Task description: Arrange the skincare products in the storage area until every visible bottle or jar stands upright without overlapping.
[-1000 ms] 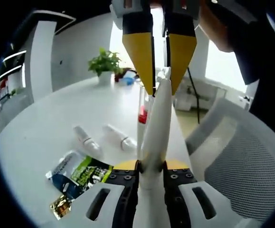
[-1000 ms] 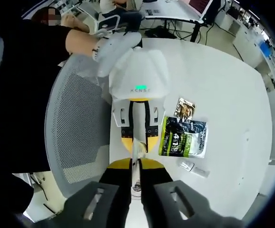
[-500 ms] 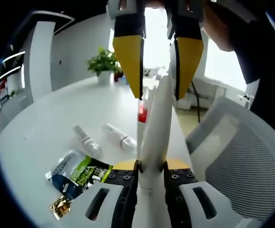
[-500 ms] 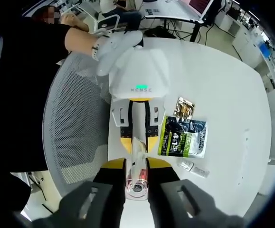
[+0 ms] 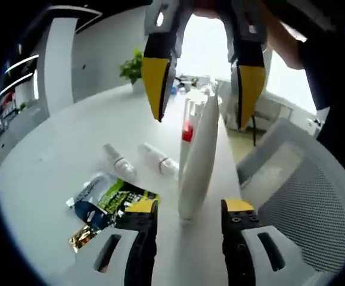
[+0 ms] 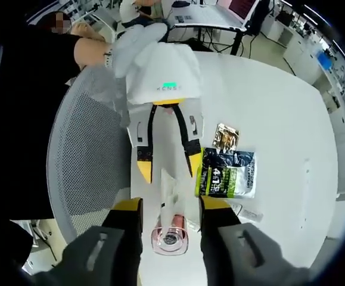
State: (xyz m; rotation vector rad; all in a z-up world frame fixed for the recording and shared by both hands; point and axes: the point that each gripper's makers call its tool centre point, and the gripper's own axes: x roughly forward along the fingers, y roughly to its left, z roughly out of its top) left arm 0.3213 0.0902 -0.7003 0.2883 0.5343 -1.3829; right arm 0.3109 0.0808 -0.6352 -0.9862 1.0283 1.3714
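A white tube [image 5: 199, 158] stands on end on the white table [image 5: 71, 143], close in front of a clear bottle with a red label [image 5: 187, 128]. I cannot tell whether the two touch. My left gripper [image 5: 190, 208] is open, its jaws on either side of the tube's base without touching it. My right gripper [image 5: 201, 89] hangs open above the tube's top. In the right gripper view, looking down, that gripper [image 6: 172, 207] is spread around the tube [image 6: 171, 189] and the bottle's pink cap [image 6: 169, 239]. The left gripper [image 6: 166, 167] shows beyond, open.
Two white tubes [image 5: 120, 164] [image 5: 160, 161] lie flat on the table to the left. Nearer lie a green and blue packet [image 5: 109, 199] and a gold sachet [image 5: 86, 235]. A potted plant [image 5: 135, 68] stands far back. A grey mesh chair [image 5: 303, 196] borders the table's right edge.
The right gripper opened and let go of the tube's top, then the left gripper opened too. Both have drawn back, and the tube now stands by itself.
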